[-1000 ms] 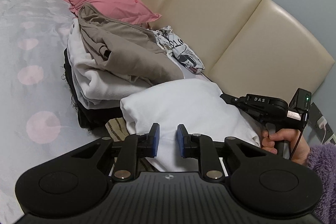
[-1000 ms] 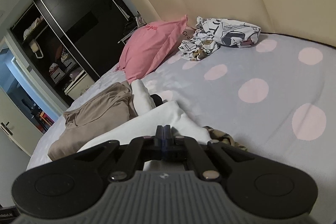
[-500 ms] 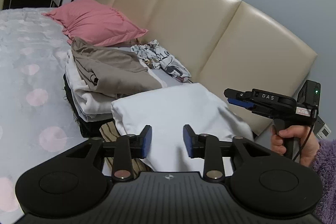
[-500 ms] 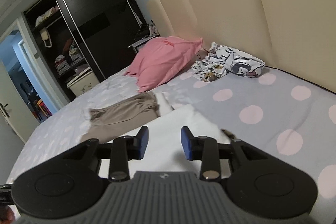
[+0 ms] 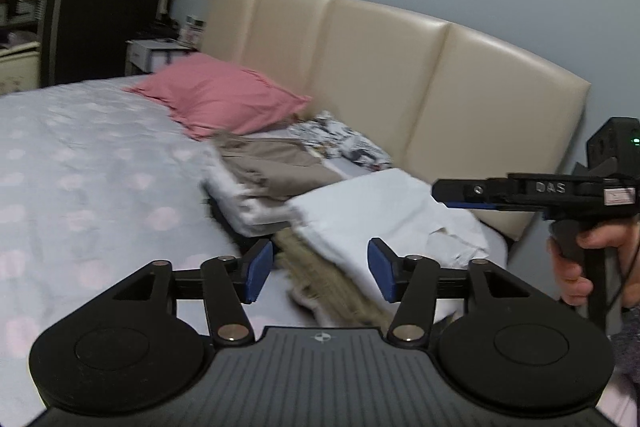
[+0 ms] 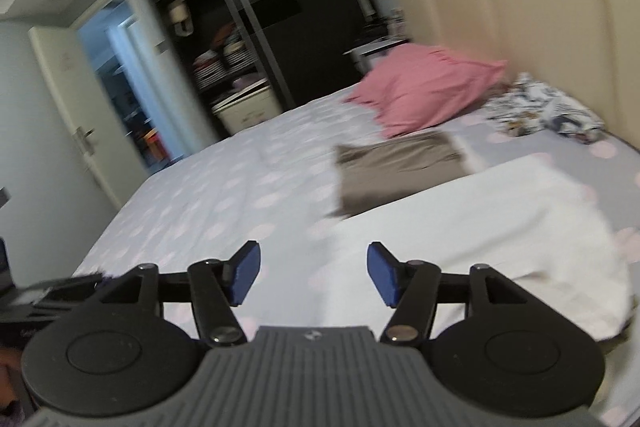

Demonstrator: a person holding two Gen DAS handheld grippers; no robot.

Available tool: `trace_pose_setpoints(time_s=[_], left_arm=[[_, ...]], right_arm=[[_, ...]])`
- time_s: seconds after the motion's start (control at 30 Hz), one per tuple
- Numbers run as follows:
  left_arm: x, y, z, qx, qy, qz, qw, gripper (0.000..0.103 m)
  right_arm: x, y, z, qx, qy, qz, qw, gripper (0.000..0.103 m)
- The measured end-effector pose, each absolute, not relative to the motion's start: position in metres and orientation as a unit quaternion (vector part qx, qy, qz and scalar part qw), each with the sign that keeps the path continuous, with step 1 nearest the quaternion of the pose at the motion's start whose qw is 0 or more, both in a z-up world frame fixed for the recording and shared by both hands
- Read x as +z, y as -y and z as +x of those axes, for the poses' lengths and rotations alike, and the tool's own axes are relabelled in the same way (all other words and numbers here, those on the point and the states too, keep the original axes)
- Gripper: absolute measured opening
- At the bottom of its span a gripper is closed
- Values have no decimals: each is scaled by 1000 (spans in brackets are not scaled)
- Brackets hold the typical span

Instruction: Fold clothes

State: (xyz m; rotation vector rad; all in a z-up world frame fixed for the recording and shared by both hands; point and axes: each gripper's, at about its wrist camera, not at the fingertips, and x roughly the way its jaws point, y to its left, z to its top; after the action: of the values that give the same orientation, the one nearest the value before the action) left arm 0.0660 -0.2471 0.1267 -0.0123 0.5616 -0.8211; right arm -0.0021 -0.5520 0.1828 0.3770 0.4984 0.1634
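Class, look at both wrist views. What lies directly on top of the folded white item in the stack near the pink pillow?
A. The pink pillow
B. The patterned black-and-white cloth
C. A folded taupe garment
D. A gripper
C: the folded taupe garment rests flat on the white item, while the pink pillow and patterned cloth lie apart, nearer the headboard.

Black grippers — blue-padded fingers (image 5: pixel 258 269)

wrist views above bed (image 5: pixel 80 167), sharing pillow (image 6: pixel 424 87)
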Motion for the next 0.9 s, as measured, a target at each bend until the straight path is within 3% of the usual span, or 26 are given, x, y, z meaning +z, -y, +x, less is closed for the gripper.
trace_pose_setpoints(time_s=[0.23,0.6,0.9], left_arm=[[125,165,36,-310,-261,26,914,60],[100,67,-6,-196,-270,-2,943,67],[55,18,-35,-82,-254,-37,963,67]], right_arm=[[164,452,-19,140,-276,177,934,76],[110,298,-49,178,-311,105,928,82],[82,241,-52,185,-311,77,929,85]])
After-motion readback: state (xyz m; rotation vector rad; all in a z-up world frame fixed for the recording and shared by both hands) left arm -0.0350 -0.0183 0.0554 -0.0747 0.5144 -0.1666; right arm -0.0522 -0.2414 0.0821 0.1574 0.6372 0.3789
